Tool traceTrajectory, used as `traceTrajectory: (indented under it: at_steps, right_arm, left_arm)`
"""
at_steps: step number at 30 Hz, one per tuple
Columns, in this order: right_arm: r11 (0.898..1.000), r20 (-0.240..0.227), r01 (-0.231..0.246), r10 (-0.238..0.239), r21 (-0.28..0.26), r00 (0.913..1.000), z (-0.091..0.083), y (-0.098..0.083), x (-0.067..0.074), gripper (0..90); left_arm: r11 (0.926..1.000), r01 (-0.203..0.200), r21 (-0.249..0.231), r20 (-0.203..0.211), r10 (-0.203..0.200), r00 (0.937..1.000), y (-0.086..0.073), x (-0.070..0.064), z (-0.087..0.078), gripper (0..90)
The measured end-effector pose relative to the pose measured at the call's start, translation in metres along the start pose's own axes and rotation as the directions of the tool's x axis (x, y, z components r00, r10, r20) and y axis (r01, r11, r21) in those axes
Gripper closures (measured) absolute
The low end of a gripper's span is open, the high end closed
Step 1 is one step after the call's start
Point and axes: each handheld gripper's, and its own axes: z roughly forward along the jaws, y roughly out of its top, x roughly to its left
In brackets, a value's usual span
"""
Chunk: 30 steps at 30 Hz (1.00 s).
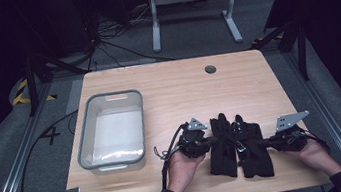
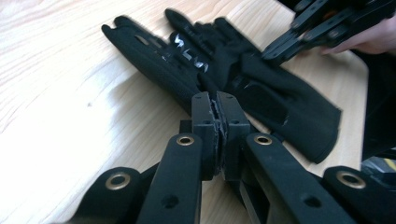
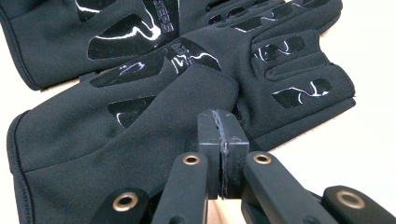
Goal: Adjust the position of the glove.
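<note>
Centrally, two black gloves: left glove [image 1: 220, 144] and right glove [image 1: 252, 145] lie side by side, well right of the grey bin [image 1: 83, 138]. Left gripper [image 1: 210, 141] pinches left glove's edge; right gripper [image 1: 260, 140] pinches right glove's edge, jaws closed.

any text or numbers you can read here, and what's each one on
"4": painted on the floor left of the table.
Glossy lettering on the palm of the right glove, right gripper view: some letters show, too distorted to read for certain.
Glossy marks on the left glove, left gripper view: blurred, unreadable.
Nothing readable on the grey tub.
</note>
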Motion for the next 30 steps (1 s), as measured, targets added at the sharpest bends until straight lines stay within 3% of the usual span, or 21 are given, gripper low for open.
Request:
traceTrajectory:
  at_steps: [10,30]
  right_arm:
    - [1.0,0.002,0.021,-0.021,0.002,0.9998,0.011,0.01,0.002,89.9]
    - [0.999,-0.011,0.043,-0.043,-0.004,0.999,0.034,0.033,0.001,90.0]
  left_arm:
    - [0.9988,-0.016,-0.046,0.035,0.017,0.9992,0.015,-0.001,-0.004,87.9]
    - [0.9981,-0.044,-0.044,0.088,0.048,0.9949,0.033,-0.008,0.011,87.9]
